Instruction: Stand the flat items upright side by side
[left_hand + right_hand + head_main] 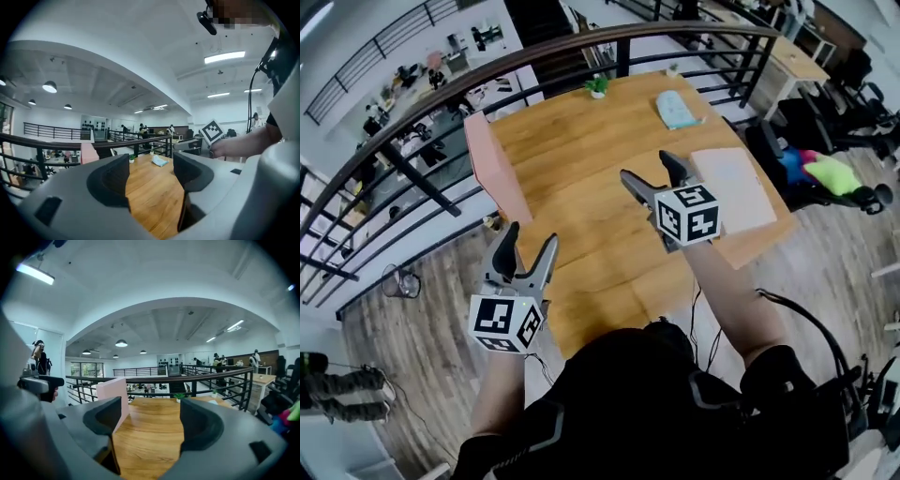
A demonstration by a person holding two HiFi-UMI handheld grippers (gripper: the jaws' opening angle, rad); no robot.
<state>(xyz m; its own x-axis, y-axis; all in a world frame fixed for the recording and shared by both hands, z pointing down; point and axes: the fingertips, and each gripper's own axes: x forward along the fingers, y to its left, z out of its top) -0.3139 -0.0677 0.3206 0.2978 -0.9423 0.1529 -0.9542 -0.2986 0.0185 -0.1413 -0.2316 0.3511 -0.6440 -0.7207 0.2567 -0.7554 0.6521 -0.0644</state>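
A pink flat board (pixel 494 165) stands upright at the wooden table's (pixel 591 234) left edge; it also shows in the left gripper view (pixel 88 152) and the right gripper view (pixel 114 396). A pale beige flat board (pixel 736 187) lies flat at the table's right edge. A light blue flat item (pixel 677 109) lies at the far side. My left gripper (pixel 531 238) hangs open near the table's near left corner, nothing between its jaws (pixel 150 173). My right gripper (pixel 648 169) is open over the table's middle right, just left of the beige board, also empty (pixel 150 420).
A small green potted plant (pixel 597 86) stands at the table's far edge. A dark curved railing (pixel 581 47) runs behind and to the left of the table. Office chairs with coloured things (pixel 825 169) crowd the right side. Cables hang near the person's body.
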